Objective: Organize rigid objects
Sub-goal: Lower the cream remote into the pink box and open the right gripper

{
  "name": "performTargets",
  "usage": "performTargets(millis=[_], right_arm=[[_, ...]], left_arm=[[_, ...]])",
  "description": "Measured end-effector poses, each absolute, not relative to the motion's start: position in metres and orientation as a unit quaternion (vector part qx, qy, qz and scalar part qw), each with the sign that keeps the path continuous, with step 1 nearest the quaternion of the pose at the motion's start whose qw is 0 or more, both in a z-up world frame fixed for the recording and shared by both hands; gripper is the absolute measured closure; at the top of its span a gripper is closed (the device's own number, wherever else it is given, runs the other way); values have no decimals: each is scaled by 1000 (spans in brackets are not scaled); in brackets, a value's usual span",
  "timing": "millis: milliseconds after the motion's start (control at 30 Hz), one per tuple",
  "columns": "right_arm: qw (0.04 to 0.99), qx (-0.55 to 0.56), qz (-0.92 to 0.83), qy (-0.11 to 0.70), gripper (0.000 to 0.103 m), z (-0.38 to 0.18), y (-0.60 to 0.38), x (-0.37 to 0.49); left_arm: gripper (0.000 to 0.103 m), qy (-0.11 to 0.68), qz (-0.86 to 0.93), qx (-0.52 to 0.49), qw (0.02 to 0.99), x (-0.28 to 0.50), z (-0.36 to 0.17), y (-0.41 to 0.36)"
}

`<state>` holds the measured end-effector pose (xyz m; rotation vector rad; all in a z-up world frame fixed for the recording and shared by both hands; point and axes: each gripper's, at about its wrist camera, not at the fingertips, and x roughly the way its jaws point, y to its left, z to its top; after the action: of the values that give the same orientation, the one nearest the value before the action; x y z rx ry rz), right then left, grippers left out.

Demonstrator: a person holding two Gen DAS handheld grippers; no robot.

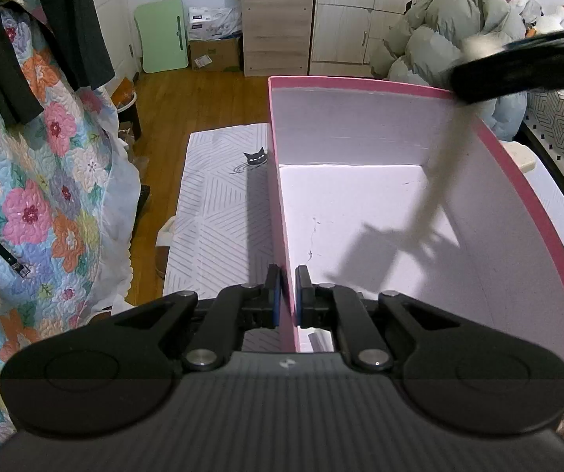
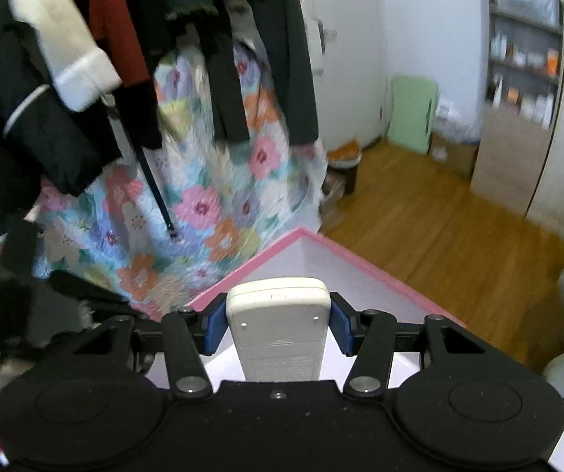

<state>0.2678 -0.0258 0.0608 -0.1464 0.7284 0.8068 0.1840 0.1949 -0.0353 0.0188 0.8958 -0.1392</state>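
A pink box (image 1: 360,90) with a white inside stands open on a striped white mat. My left gripper (image 1: 287,295) is shut on the box's left wall, one finger on each side. My right gripper (image 2: 278,324) is shut on a white remote control (image 2: 280,314), back side up, held above the box's pink corner (image 2: 301,232). In the left wrist view the right gripper (image 1: 526,67) shows blurred at the upper right, with the remote (image 1: 439,173) hanging down into the box. The box floor looks bare.
A floral quilt (image 1: 37,196) and dark hanging clothes (image 2: 65,78) are on the left. There is a wooden floor (image 1: 187,106), a wood cabinet (image 1: 276,31), a green board (image 1: 161,35) and a grey puffy coat (image 1: 451,27) behind.
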Motion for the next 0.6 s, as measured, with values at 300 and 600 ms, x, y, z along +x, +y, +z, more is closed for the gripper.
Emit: performTargets(millis=[300, 600], right_arm=[[835, -31, 412, 364, 45, 0, -10, 277], [794, -108, 467, 374, 45, -11, -25, 268]], left_arm=[[96, 433, -71, 3, 899, 184, -36, 198], [96, 434, -73, 3, 898, 186, -36, 197]])
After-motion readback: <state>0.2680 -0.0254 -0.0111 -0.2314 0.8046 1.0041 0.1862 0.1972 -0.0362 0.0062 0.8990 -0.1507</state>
